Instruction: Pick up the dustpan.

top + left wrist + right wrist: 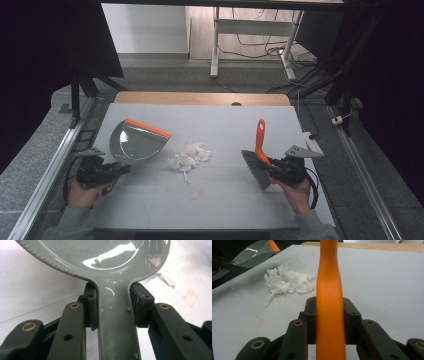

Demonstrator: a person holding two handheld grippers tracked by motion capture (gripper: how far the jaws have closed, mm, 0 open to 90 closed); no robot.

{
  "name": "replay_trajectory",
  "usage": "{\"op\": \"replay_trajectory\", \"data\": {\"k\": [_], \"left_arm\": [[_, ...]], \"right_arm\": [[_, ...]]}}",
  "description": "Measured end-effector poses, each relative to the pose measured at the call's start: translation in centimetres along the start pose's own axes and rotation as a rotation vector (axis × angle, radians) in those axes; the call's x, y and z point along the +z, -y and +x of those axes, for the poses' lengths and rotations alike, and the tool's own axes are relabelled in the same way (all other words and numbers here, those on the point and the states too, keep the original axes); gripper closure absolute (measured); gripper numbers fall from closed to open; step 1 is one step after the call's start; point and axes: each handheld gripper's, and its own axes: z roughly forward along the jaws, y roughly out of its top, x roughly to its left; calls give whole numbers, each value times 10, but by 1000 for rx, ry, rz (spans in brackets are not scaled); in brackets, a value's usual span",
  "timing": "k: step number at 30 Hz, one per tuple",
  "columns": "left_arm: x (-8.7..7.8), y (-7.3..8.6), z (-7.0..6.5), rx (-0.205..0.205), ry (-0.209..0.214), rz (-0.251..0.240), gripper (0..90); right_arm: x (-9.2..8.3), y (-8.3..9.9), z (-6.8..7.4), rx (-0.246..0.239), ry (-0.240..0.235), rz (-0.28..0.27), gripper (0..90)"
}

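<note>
A grey dustpan (135, 142) with an orange front lip is held up at the left of the table. My left gripper (119, 169) is shut on its grey handle (117, 322), which runs between both pads. At the right, my right gripper (271, 167) is shut on the orange handle (329, 302) of a hand brush (256, 167), whose grey bristles point left and down. A heap of white paper shreds (189, 156) lies on the white table between the two tools, also seen as paper shreds (287, 280) ahead and left of the brush handle.
The white tabletop (215, 200) has a wooden strip (200, 98) along its far edge. Metal rails run down both sides. A desk frame and cables (260, 45) stand on the floor beyond. A white object (314, 142) lies at the right edge.
</note>
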Motion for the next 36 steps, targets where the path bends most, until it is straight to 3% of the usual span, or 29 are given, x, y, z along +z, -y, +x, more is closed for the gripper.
{"op": "replay_trajectory", "data": {"k": [7,11,17,21,27,36], "left_arm": [[-7,1,0,61,30,7,614],[-11,0,-3,103,24,20,614],[-18,0,-9,164,72,28,614],[-19,2,-14,188,74,55,614],[-21,8,-22,217,116,82,614],[-21,22,-20,241,139,174,614]], "right_arm": [[0,0,0,-3,-2,-8,701],[-1,0,1,-4,1,-7,701],[-1,-1,2,-6,2,-8,701],[-1,0,1,-7,3,-7,701],[-1,0,0,-6,5,-6,701],[0,0,1,-7,4,-6,701]]}}
